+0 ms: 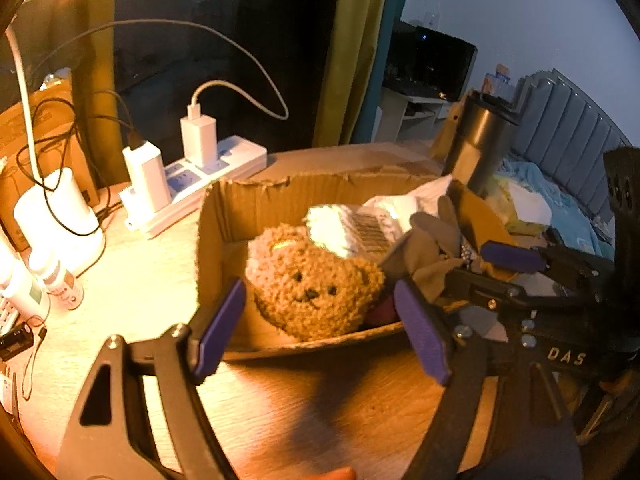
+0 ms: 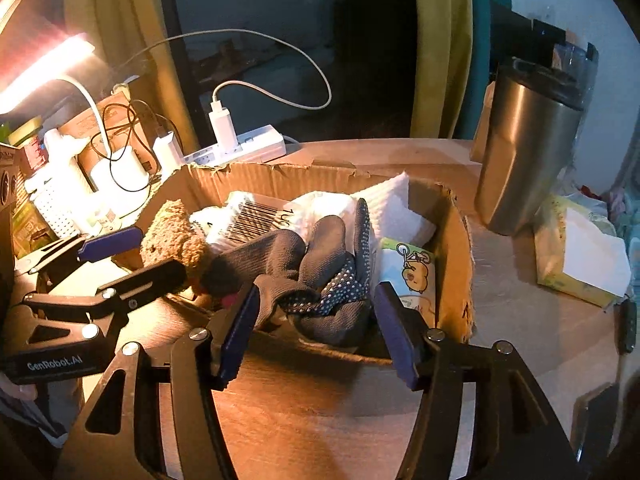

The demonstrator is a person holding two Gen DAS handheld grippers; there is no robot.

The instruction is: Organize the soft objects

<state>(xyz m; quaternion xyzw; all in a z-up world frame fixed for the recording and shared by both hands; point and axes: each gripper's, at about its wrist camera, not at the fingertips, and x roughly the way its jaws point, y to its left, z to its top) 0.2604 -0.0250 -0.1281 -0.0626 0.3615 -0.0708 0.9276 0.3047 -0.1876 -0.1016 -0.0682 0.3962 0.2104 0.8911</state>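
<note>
A shallow cardboard box [image 1: 224, 216] [image 2: 456, 240] on the wooden table holds soft things. A brown plush bear [image 1: 316, 280] [image 2: 172, 236] lies at its left. A white fluffy item with a barcode label [image 1: 352, 232] [image 2: 248, 216] lies behind it. Dark grey dotted socks [image 2: 320, 272] [image 1: 432, 248] and a small tissue pack [image 2: 412, 276] lie at its right. My left gripper [image 1: 328, 328] [image 2: 132, 256] is open and empty, just in front of the bear. My right gripper [image 2: 316, 324] [image 1: 452, 264] is open around the socks at the box's near edge, touching nothing.
A steel tumbler [image 2: 524, 152] [image 1: 480, 140] and a tissue box [image 2: 580, 256] stand right of the box. A power strip with chargers and cables [image 1: 192, 168] [image 2: 240, 144], a white lamp base [image 1: 56, 216] and small bottles [image 1: 60, 280] sit at the left.
</note>
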